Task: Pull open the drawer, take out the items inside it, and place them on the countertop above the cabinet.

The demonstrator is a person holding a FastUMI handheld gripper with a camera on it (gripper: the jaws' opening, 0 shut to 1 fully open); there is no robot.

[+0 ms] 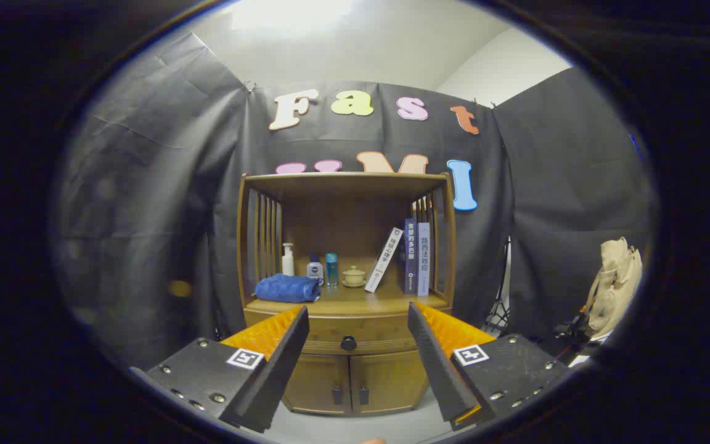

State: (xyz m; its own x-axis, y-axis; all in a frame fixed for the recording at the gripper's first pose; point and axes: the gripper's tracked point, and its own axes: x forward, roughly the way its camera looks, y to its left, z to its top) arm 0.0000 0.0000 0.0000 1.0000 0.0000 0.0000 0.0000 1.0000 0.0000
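The claw (355, 320) is held released, fingers wide apart. Beyond them, the closed drawer (347, 336) is seen under the bench's (355, 302) front edge, its black knob (348, 343) centred between them.

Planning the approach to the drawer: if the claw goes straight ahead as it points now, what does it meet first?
Most likely the drawer front, at its black knob, which sits between the open claw's fingers and some way beyond them. Nothing shows in between, though depth is hard to judge.
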